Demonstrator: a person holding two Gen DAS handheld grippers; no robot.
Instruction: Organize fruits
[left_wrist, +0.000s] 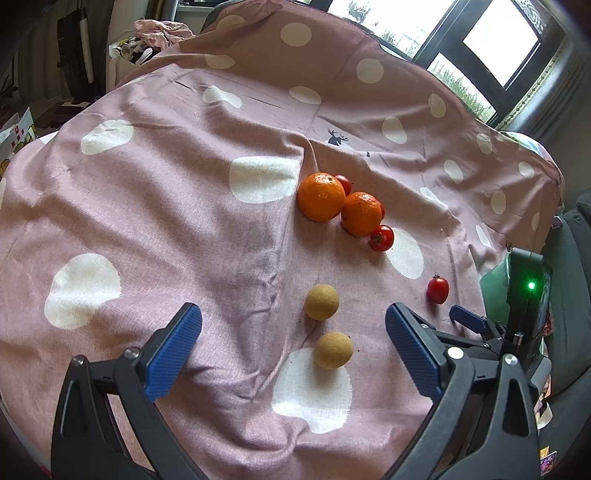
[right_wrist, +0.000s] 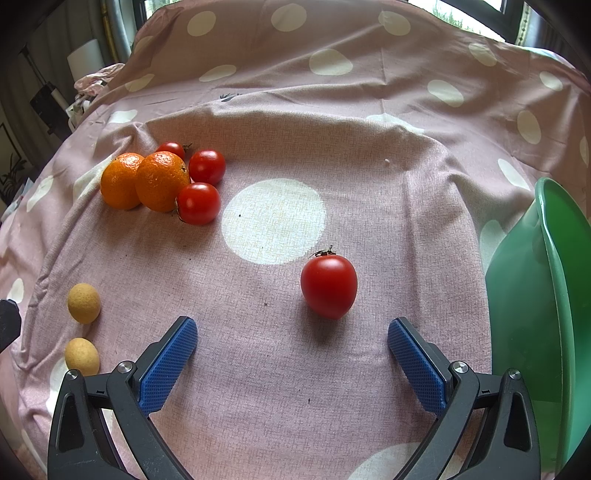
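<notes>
Fruit lies on a pink cloth with white dots (left_wrist: 166, 206). Two oranges (left_wrist: 320, 197) (right_wrist: 162, 181) touch each other, with small red tomatoes (left_wrist: 382, 237) (right_wrist: 198, 203) against them. Two tan round fruits (left_wrist: 321, 302) (left_wrist: 333, 350) lie just ahead of my left gripper (left_wrist: 293, 332), which is open and empty. A lone red tomato (right_wrist: 328, 286) (left_wrist: 438, 290) lies just ahead of my right gripper (right_wrist: 291, 347), which is open and empty. The tan fruits also show in the right wrist view (right_wrist: 84, 302).
A green plastic bowl (right_wrist: 546, 295) stands at the right edge of the cloth, beside the right gripper. The right gripper's body with a green light (left_wrist: 528, 295) shows at the right of the left wrist view. Windows and clutter lie beyond the cloth.
</notes>
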